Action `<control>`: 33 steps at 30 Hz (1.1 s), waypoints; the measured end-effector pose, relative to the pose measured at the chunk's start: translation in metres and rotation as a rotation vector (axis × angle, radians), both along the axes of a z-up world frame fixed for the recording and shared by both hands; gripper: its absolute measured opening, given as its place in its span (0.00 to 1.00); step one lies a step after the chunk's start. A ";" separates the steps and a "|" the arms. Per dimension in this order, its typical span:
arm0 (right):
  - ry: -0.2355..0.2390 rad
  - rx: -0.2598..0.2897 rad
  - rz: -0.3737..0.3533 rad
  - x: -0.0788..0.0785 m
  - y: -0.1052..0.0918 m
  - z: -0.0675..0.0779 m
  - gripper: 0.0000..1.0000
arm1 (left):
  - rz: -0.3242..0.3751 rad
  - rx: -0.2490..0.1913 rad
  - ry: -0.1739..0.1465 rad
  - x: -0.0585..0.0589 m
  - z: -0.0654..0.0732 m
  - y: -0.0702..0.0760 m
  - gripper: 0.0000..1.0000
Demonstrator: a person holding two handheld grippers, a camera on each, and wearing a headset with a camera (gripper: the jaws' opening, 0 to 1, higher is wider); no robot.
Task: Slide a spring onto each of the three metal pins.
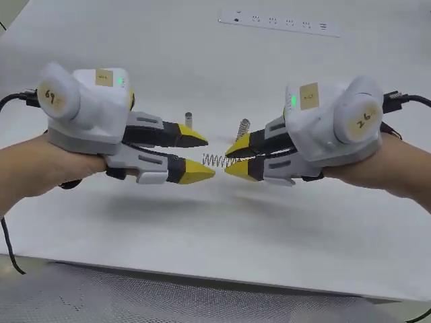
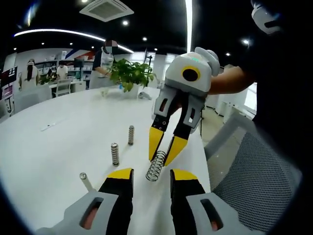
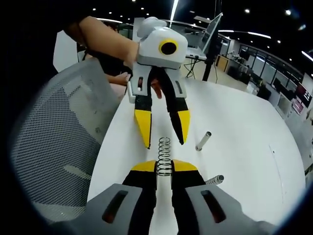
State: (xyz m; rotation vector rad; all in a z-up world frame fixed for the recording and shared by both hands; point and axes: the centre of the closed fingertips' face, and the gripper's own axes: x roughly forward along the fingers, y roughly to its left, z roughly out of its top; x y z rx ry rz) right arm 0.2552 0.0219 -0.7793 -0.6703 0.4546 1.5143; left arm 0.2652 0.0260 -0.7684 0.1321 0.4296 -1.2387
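**Last spring up, held between both grippers**

The loose spring is hanging level in mid-air at the centre of the head view, just above the white table. The right gripper is pinching one end of it between its yellow tips. The other end is poking toward the left gripper, whose jaws are standing apart on either side of that free end and not touching it, as far as I can tell.

Behind the spring, just above centre, the bare pin is standing upright and waiting. In the left gripper view, two more pins are already wearing springs: the near pin and the far pin.

So this looks like the third and final fitting. The spring seems to be either passing across or getting steadied. The next move calls for tipping the spring upright, lining its open end over the top of the bare pin, and lowering it straight.

Both grippers are pointing inward, tip to tip at the same height. The left hand and the right hand are coming in from the frame's sides.
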 end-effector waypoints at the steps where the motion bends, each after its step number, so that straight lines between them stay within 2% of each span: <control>1: 0.000 0.001 0.000 0.000 0.000 0.000 0.08 | -0.002 0.005 -0.001 -0.001 -0.001 0.000 0.20; 3: 0.002 -0.001 0.000 0.000 0.000 0.000 0.08 | -0.001 0.001 0.005 -0.001 -0.001 0.000 0.19; 7: 0.001 -0.003 0.004 0.000 0.000 0.001 0.08 | -0.004 0.000 -0.002 -0.001 0.000 -0.001 0.17; 18: -0.002 0.004 0.013 0.001 0.002 0.004 0.08 | -0.021 0.000 -0.011 -0.003 0.002 -0.003 0.05; 28: -0.004 0.004 0.018 0.002 0.002 0.005 0.08 | -0.024 0.007 -0.028 -0.003 0.004 -0.002 0.04; 33: -0.003 0.003 0.014 0.002 0.001 0.005 0.08 | -0.032 0.011 -0.023 -0.005 0.005 -0.002 0.02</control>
